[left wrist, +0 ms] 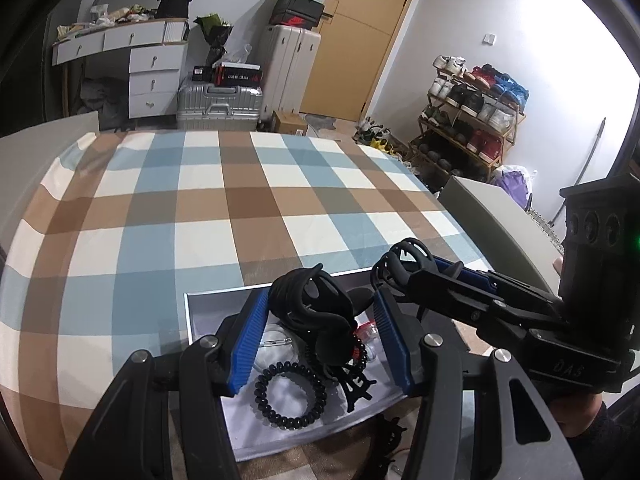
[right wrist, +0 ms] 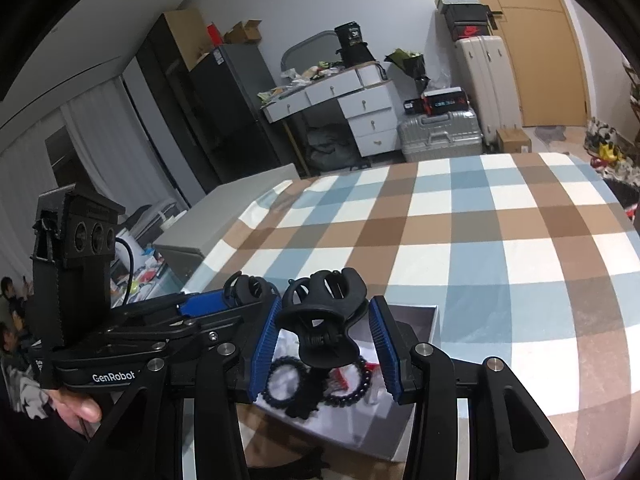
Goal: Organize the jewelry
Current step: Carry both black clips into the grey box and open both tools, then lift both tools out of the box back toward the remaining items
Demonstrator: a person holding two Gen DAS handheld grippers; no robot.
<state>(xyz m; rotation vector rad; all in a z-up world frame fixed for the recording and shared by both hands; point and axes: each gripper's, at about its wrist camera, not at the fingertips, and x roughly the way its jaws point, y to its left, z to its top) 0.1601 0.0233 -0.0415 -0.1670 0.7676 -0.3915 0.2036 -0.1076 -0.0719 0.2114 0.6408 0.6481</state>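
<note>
Above a shallow white box on a checked tablecloth: two hand-held grippers, each clenched on a black claw hair clip. Left gripper grasping the larger clip between blue pads, directly over the box. Right gripper grasping a second clip by its hinged handles, teeth up, also over the box.

Inside the box: a black spiral hair tie, a beaded bracelet, a small clear pouch, a red item too small to identify.

For a clean placement: lower one clip at a time toward a bare patch of the box floor, clear of the spiral tie and bracelet. Keep both grippers apart to avoid tangled teeth. Release only once resting on the floor. Likely hazard: clip teeth snagging the bracelet on withdrawal.
</note>
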